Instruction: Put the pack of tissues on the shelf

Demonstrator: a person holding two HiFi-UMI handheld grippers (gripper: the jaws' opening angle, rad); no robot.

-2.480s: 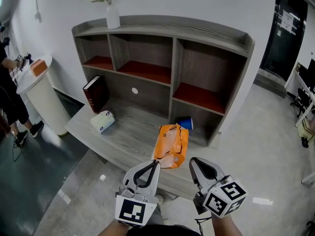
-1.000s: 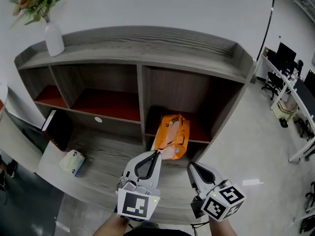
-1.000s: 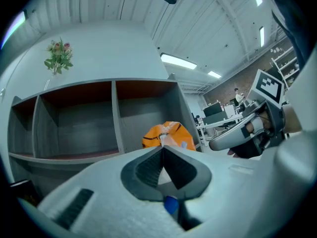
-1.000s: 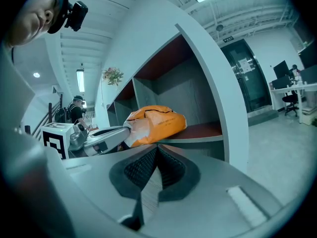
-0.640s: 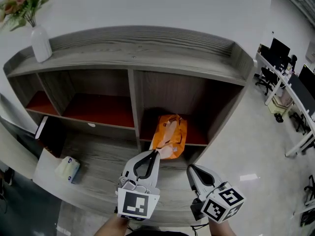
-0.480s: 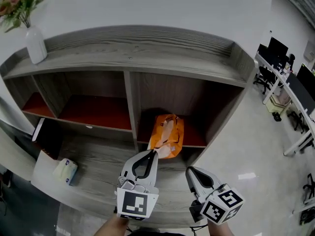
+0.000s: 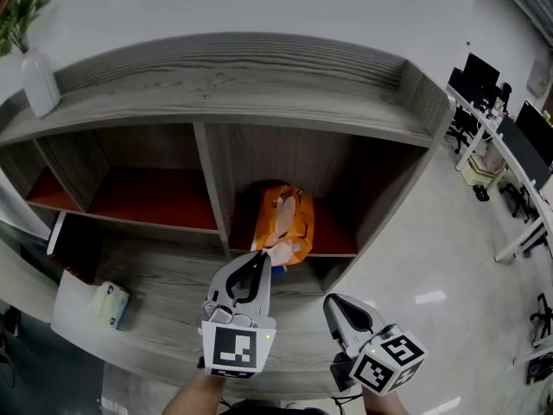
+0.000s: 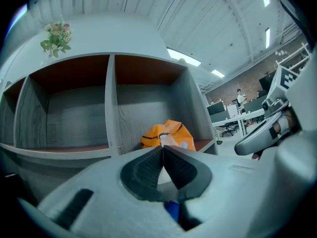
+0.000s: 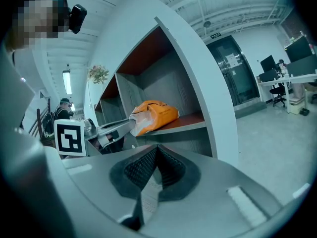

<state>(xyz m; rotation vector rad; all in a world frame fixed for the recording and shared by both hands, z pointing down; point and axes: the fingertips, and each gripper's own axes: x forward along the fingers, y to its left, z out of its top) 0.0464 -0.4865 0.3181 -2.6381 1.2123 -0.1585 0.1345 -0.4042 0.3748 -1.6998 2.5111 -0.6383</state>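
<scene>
The pack of tissues (image 7: 282, 221) is showing as a soft orange plastic packet with dark lines, a pale clear flap at its near end and a small blue patch beside that. It is lying on the red board (image 7: 335, 234) of the right-hand compartment of the grey wooden shelf unit (image 7: 259, 67), close to the board's front edge and just beside the upright divider, with its flap reaching out over the edge.

The left gripper (image 7: 262, 254) is pinching that flap, its jaws pressing together on the thin plastic at their very tips. The right gripper (image 7: 332, 303) is hanging below and to the right, well apart from the pack, its jaws clenched together with nothing between them.

On the unit's top board, at the left end, a white vase (image 7: 39, 85) with greenery is standing. On the lower board, a dark book (image 7: 76, 247) is leaning at the left edge, and a small pale packet (image 7: 109, 304) is lying near the front left corner.
</scene>
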